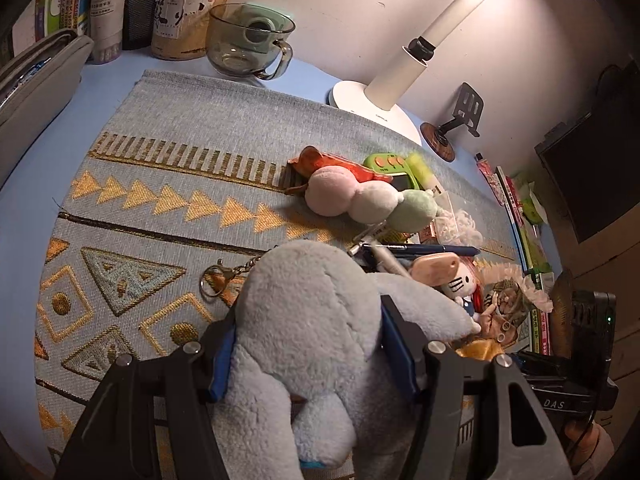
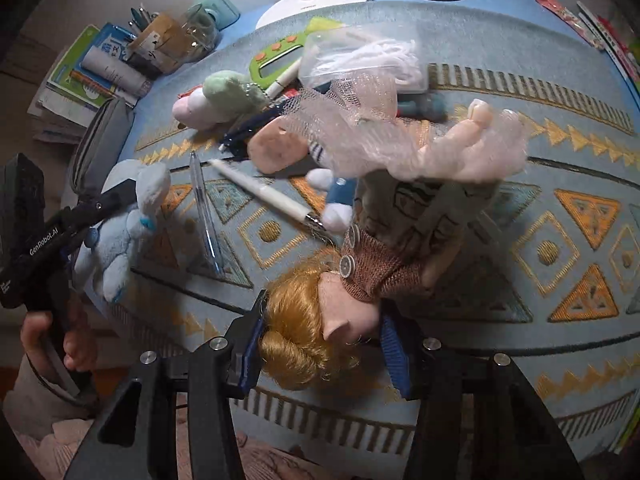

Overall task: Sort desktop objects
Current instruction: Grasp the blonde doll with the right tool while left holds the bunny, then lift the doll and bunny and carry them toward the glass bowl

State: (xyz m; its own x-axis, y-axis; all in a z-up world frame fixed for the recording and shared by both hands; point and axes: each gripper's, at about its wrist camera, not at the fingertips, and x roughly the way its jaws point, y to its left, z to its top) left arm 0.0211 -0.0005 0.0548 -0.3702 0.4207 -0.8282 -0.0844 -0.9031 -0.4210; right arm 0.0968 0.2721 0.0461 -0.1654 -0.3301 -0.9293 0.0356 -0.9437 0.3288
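My left gripper [image 1: 308,344] is shut on a light blue plush toy [image 1: 312,312], whose body bulges out between the blue pads. The right wrist view shows that plush [image 2: 120,224] at the left edge, above the patterned mat [image 2: 520,184]. My right gripper [image 2: 320,344] is shut on a doll [image 2: 372,264] by its blond-haired head. The doll points away from the camera, and its pink tulle skirt [image 2: 400,136] is blurred. A pile in the middle of the mat holds a pink, white and green dumpling plush [image 1: 368,200], a green timer [image 2: 276,60] and a white pen [image 2: 264,192].
A glass mug [image 1: 248,40], a pen holder [image 1: 188,16] and a grey pencil case [image 1: 36,80] stand along the back left. A white lamp base [image 1: 372,104] and a phone stand [image 1: 460,120] are at the back right. Books [image 1: 528,240] line the right edge. A keyring [image 1: 218,280] lies by the plush.
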